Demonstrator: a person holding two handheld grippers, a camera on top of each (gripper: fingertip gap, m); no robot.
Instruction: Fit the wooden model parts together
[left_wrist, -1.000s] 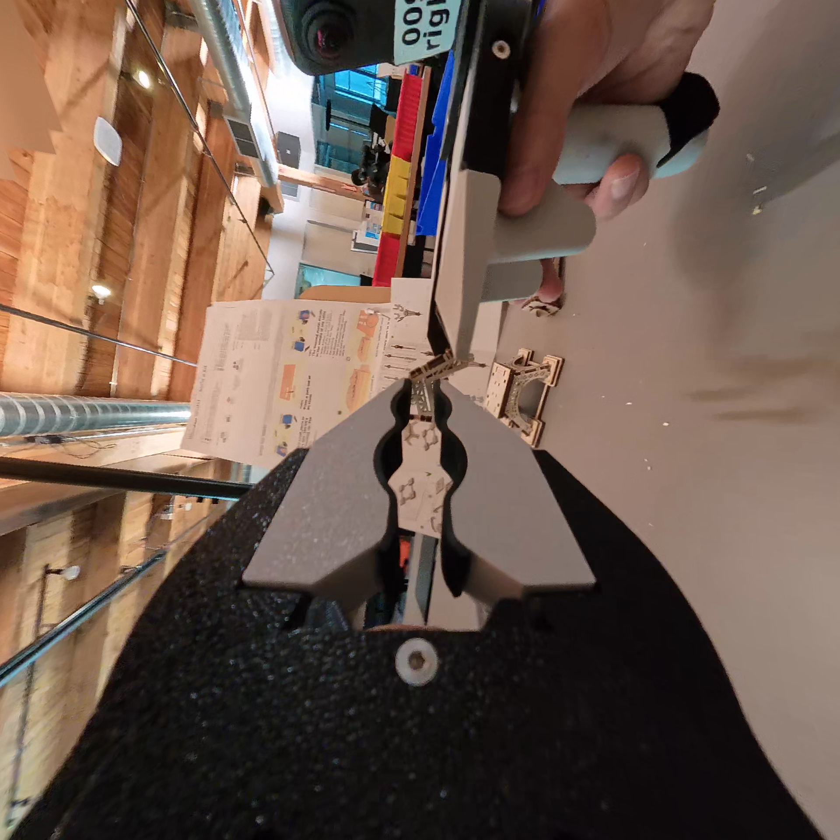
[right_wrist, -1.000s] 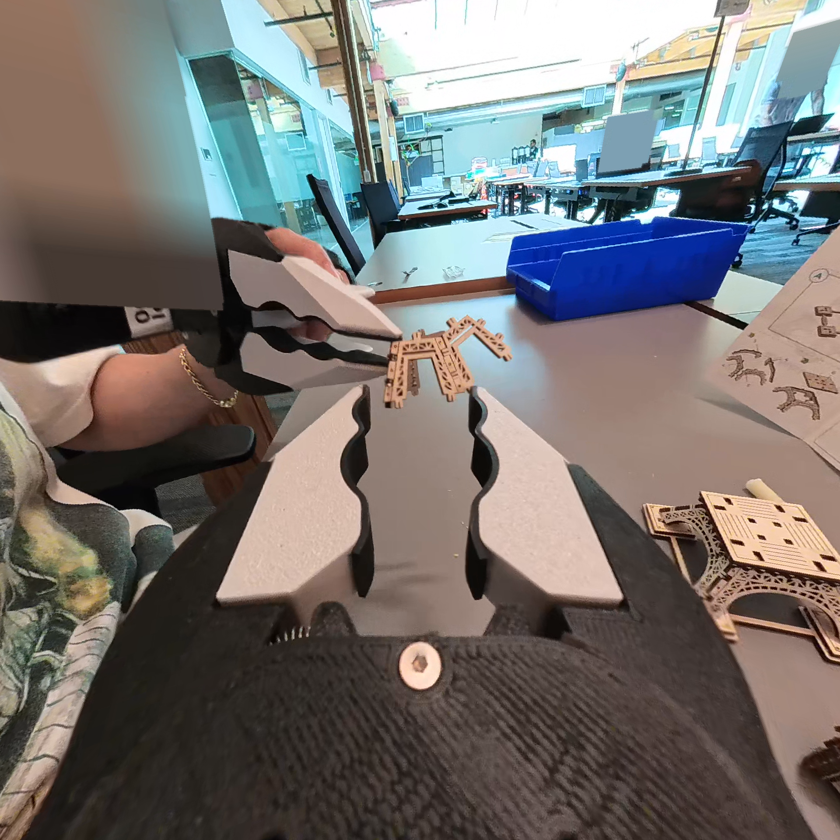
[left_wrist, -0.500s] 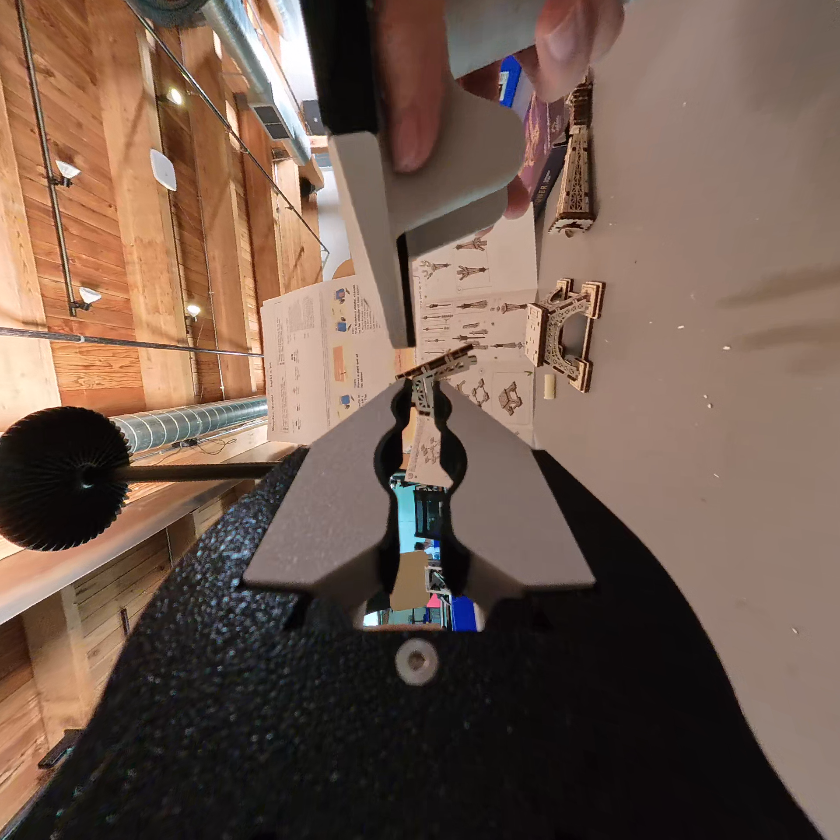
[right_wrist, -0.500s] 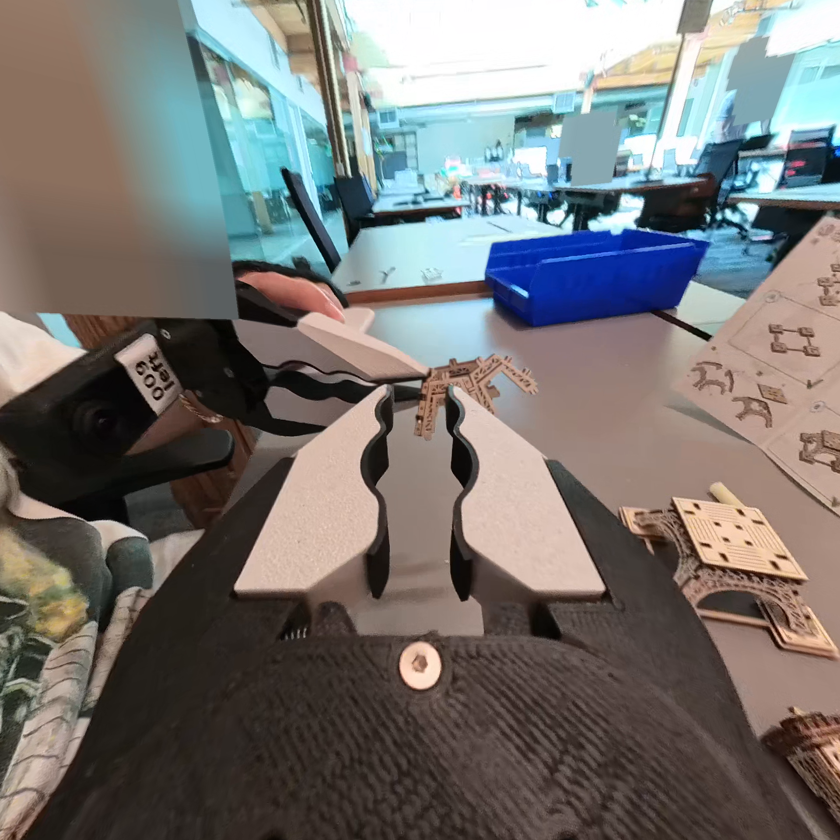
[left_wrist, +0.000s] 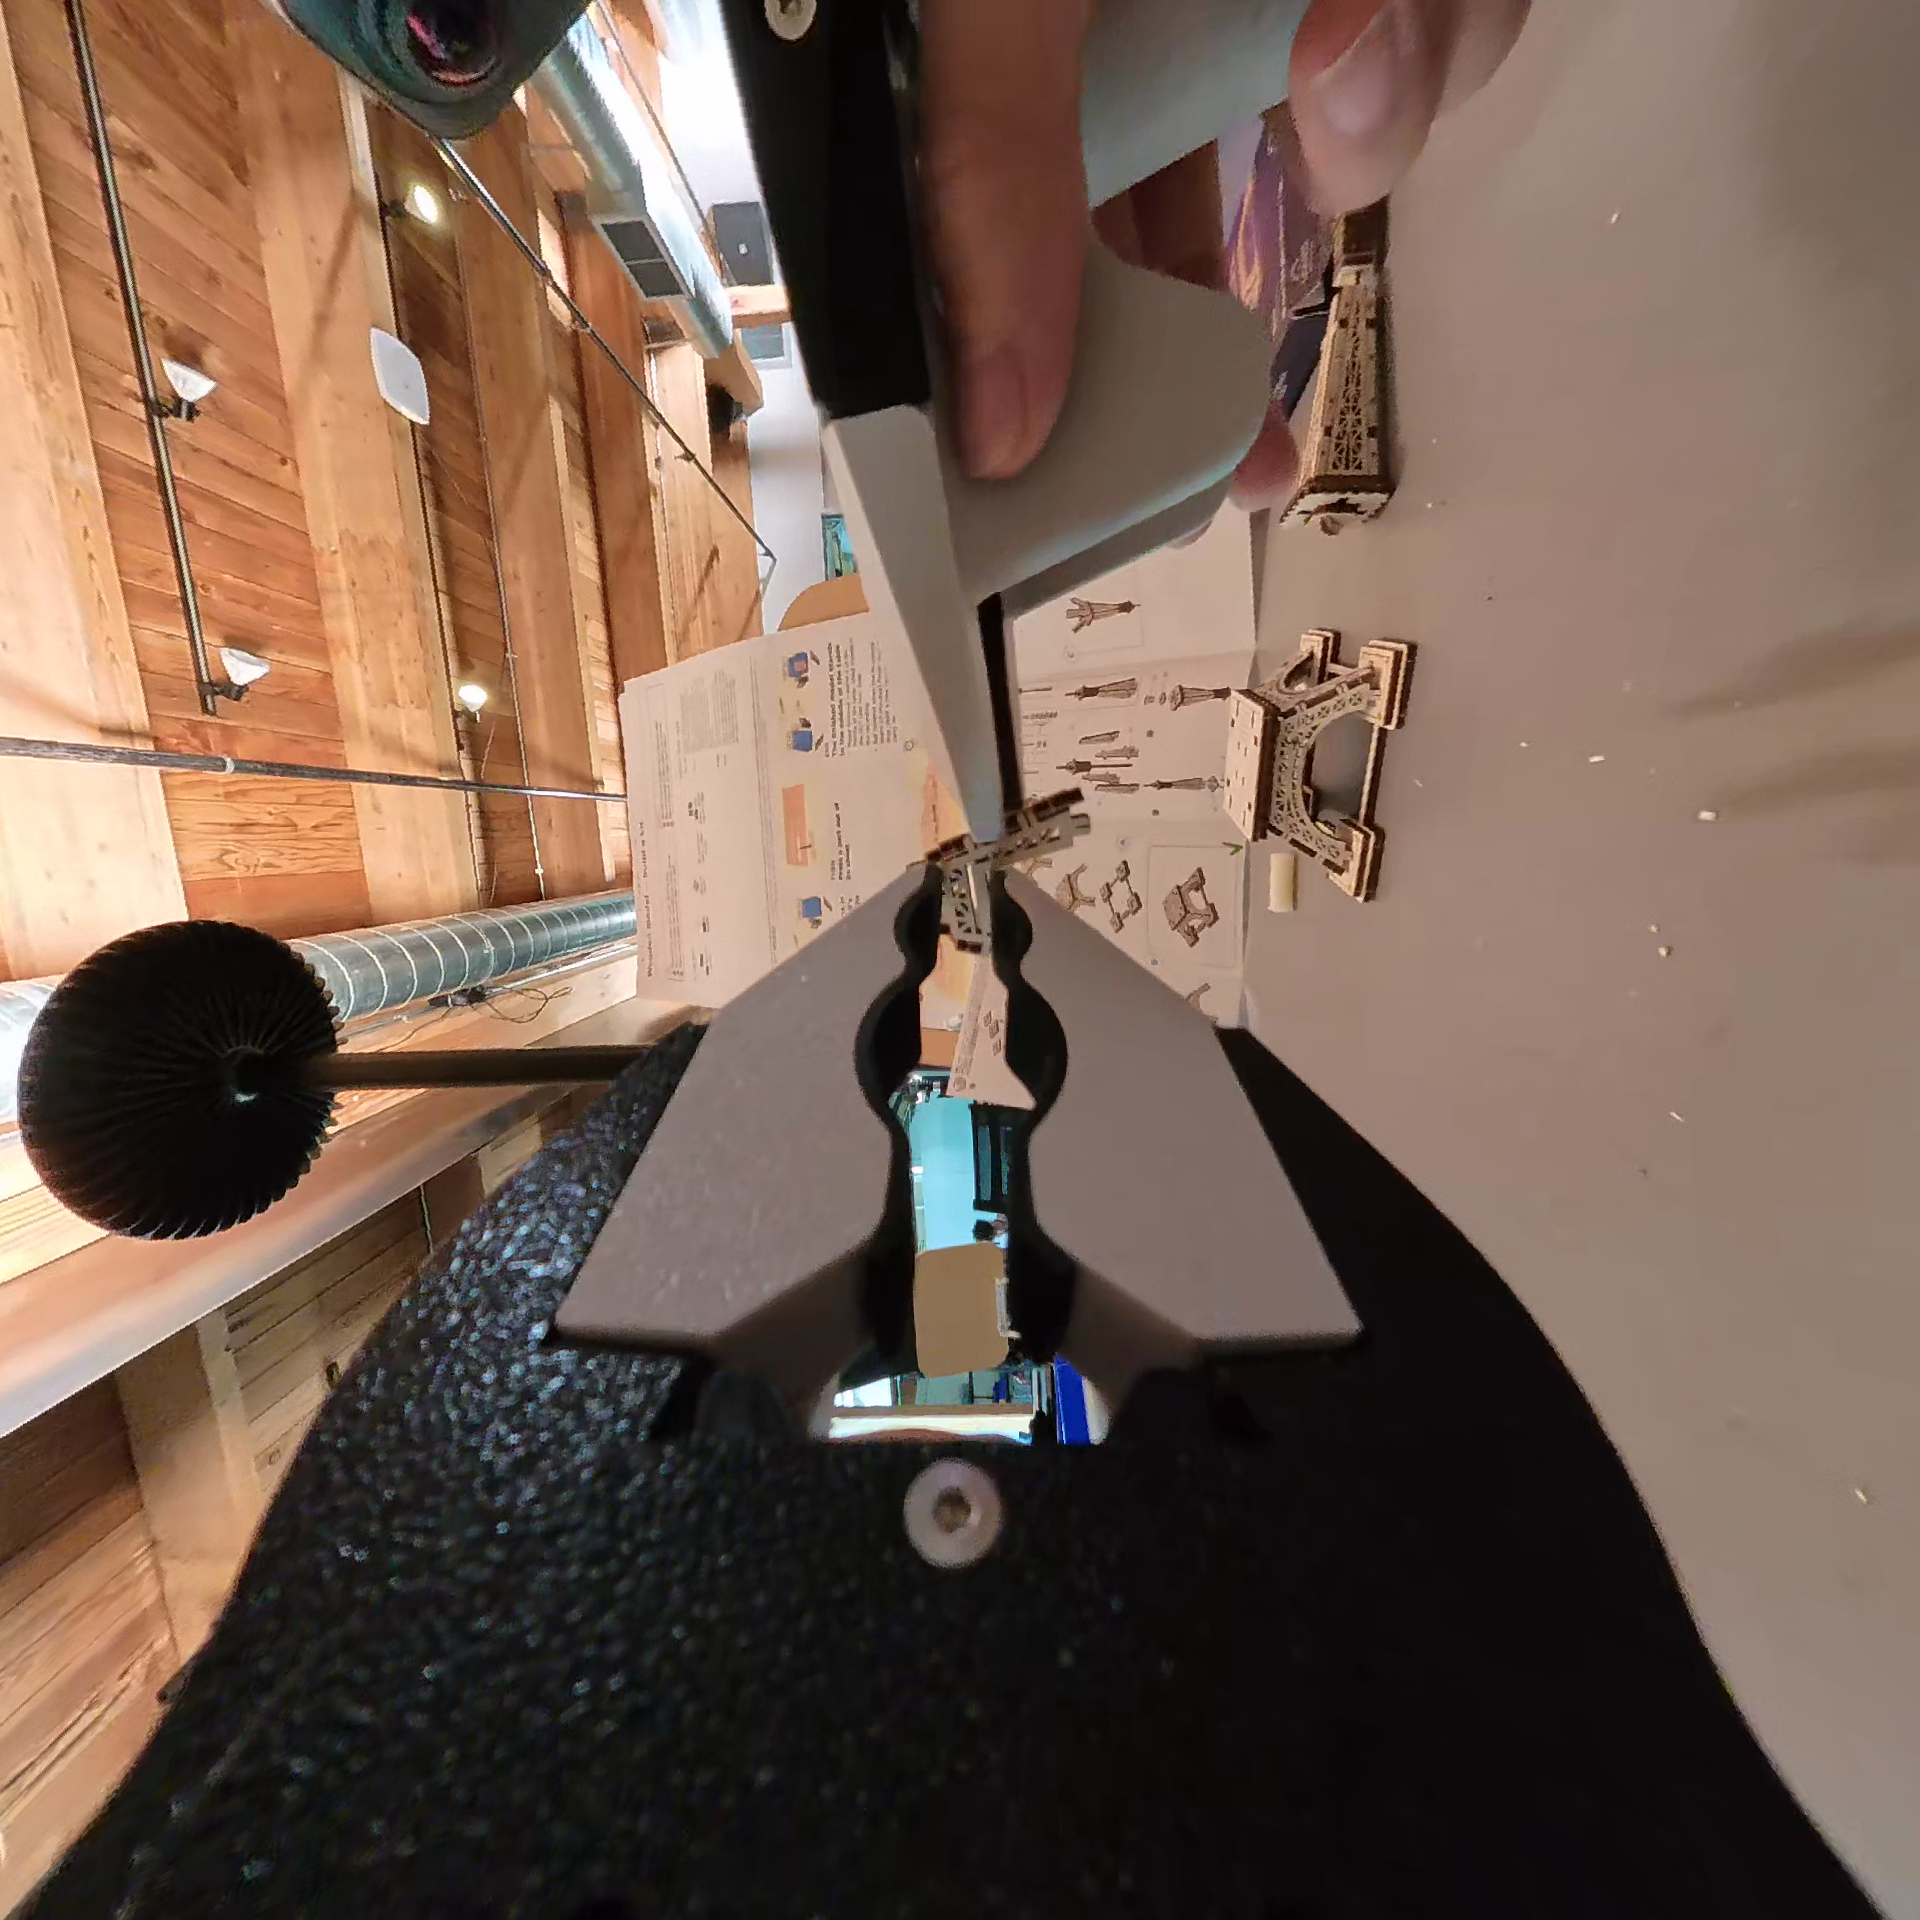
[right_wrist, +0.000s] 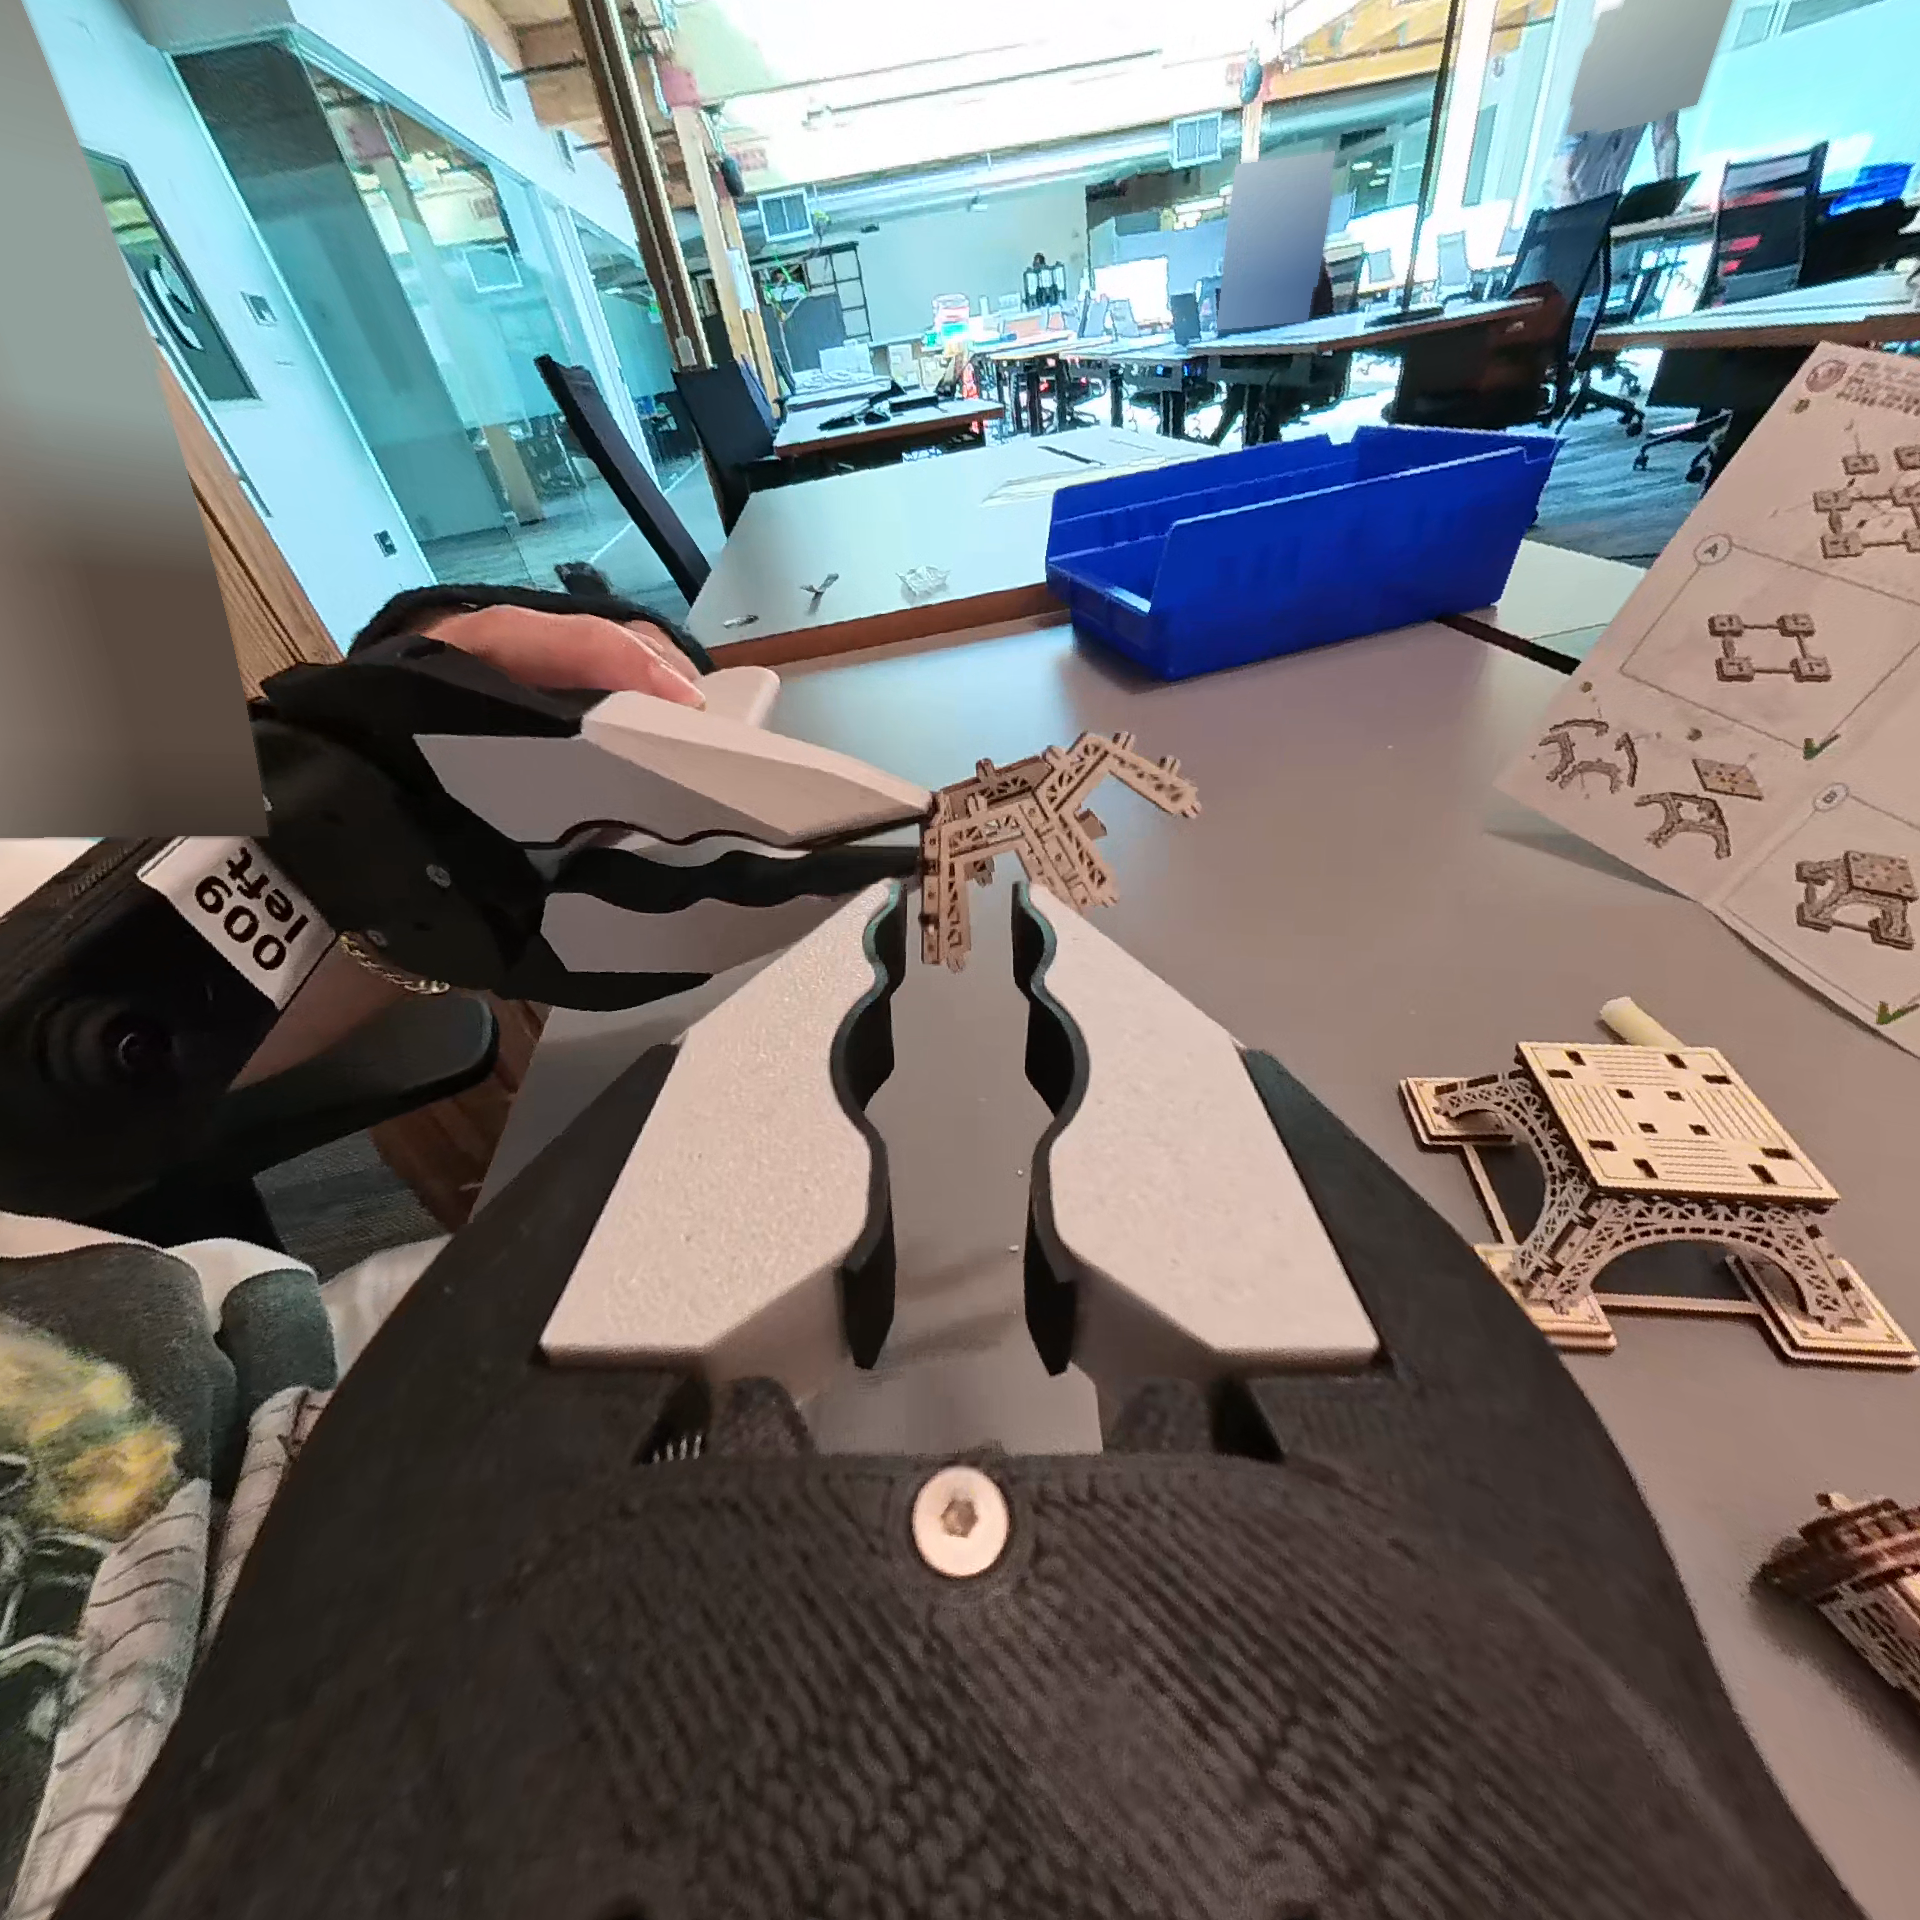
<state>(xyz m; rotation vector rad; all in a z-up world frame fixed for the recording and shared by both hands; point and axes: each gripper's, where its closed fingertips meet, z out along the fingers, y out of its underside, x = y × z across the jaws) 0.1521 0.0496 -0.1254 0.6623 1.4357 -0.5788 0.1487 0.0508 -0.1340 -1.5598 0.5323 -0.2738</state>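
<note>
In the right wrist view, bare grey table (right_wrist: 1299, 935) is lying open through the middle of the frame, running back to the blue bin (right_wrist: 1299, 540) in the upper centre. The left gripper (right_wrist: 920, 836) is reaching in from the left with the lattice part (right_wrist: 1029, 831) in its tips, blocking the way just ahead of the right gripper (right_wrist: 951, 914), whose fingers are standing apart. At the right, the tower base (right_wrist: 1652, 1174), a small pale peg (right_wrist: 1642, 1023) behind it and the instruction sheet (right_wrist: 1766, 727) are crowding that side. At lower right, a darker model piece (right_wrist: 1860, 1600) is lying at the frame's edge.
</note>
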